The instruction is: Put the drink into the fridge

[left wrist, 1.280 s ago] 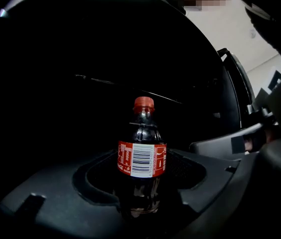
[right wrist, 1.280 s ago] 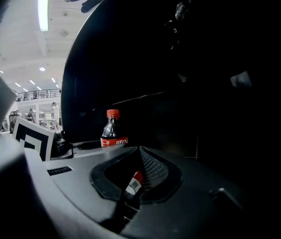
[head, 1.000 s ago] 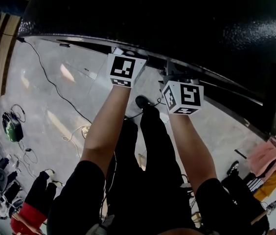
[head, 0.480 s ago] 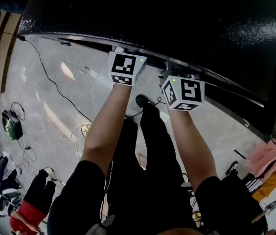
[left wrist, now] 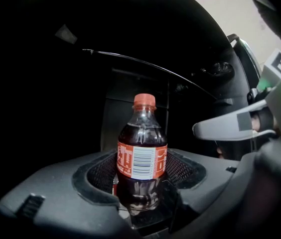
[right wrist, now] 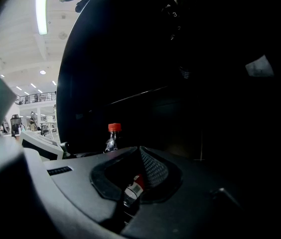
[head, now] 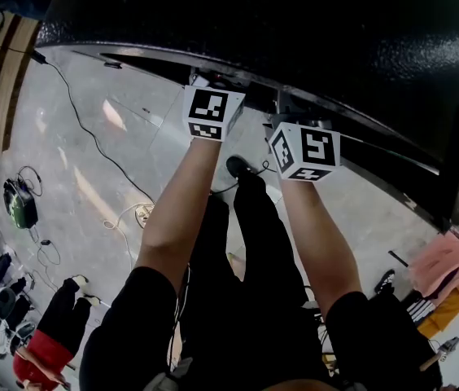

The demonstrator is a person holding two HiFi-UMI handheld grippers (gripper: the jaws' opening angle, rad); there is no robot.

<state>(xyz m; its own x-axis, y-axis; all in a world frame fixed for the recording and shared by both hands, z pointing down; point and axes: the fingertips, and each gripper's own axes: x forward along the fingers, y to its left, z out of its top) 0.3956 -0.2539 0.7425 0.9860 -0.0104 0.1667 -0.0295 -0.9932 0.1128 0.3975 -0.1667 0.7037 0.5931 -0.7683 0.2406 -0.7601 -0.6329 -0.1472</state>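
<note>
The left gripper (head: 212, 88) has its jaws closed on the lower body of the bottle (left wrist: 141, 153), which stands upright between them, its dark drink showing above and below a red label (left wrist: 153, 161) with a barcode. The red cap (left wrist: 144, 99) is on. Bottle and gripper face the dark inside of the black fridge (head: 295, 31); whether the bottle has passed its edge cannot be told. The right gripper (head: 295, 125) is just beside the left one. Its jaws are drawn together at the tips with nothing gripped between them, and the bottle's cap rises just past its left jaw. In the head view both forearms reach forward to the fridge's lower edge, above a grey floor (head: 91, 169) where a cable (head: 83, 129) trails.
</note>
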